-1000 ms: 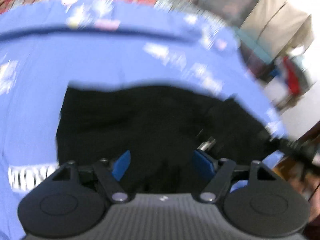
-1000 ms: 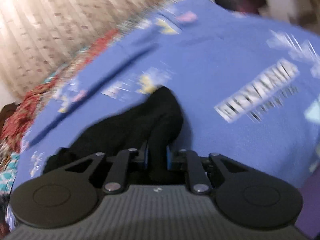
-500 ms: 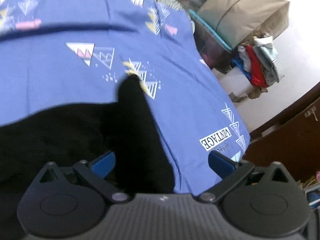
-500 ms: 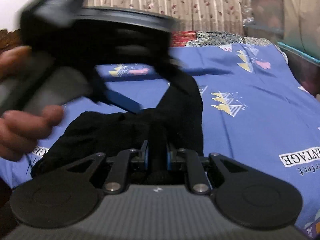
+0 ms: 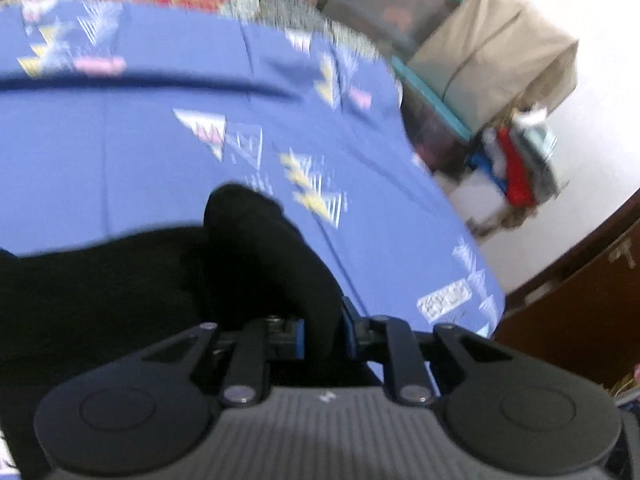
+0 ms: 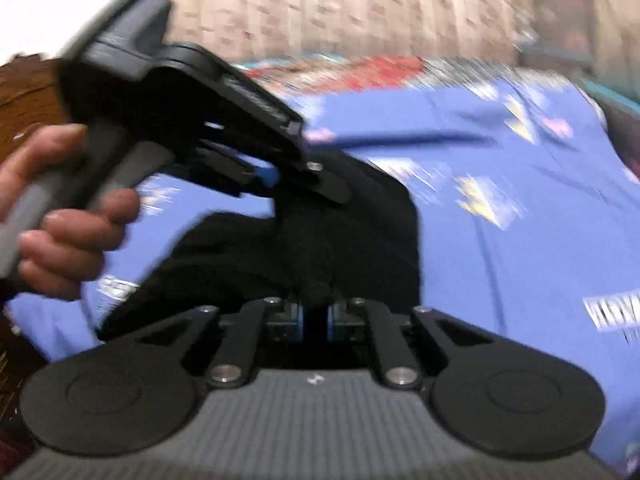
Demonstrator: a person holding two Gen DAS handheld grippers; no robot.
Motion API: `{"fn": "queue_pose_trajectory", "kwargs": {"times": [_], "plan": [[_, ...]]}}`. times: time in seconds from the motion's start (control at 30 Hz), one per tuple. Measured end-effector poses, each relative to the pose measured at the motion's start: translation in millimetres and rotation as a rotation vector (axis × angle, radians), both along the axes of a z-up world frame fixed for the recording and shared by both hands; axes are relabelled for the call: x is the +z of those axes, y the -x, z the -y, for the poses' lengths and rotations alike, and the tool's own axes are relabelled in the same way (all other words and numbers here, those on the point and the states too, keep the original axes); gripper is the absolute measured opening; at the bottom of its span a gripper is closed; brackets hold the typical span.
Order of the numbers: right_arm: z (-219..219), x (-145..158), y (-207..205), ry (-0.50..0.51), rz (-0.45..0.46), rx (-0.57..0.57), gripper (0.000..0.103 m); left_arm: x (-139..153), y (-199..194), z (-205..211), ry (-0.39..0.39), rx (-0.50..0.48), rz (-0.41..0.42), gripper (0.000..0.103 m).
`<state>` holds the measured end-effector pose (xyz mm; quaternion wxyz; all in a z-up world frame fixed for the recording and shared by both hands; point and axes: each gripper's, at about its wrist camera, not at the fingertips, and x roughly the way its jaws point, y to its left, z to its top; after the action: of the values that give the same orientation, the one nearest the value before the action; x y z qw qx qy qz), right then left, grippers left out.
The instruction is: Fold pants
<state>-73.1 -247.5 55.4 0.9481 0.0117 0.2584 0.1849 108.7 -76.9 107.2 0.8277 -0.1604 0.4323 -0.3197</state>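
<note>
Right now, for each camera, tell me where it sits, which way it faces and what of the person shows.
Left wrist: on the left gripper, looking down along its fingers at the black pants on the blue sheet; jaws just closed on cloth; no body visible.
Right wrist: on the right gripper, clamped on the pants, facing the curtain; the left hand shows.
Shared: pants, sheet, left gripper.

Both my views are smeared with motion blur — the prints on the blue sheet [image 5: 160,152] streak sideways. Light is soft and even, brightest on the white wall [image 5: 592,92] at right. The black pants [image 6: 320,232] swallow all detail, and the fisheye bends every edge — corners go dark.
</note>
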Motion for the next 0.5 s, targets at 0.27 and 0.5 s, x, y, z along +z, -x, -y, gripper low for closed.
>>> {"fn": "queue_pose_trajectory", "kwargs": {"times": [0.27,0.5], "plan": [[-79.7,16.6,-21.1,-0.03,-0.009,0.285,0.011,10.7,25.8,-98.1,-0.02,0.158,0.075,0.016],[-145.3,-34.3,-53.3,0.075,-0.205,0.439,0.029,-69.7,21.6,-151.1,-0.107,0.34,-0.123,0.03]]}}
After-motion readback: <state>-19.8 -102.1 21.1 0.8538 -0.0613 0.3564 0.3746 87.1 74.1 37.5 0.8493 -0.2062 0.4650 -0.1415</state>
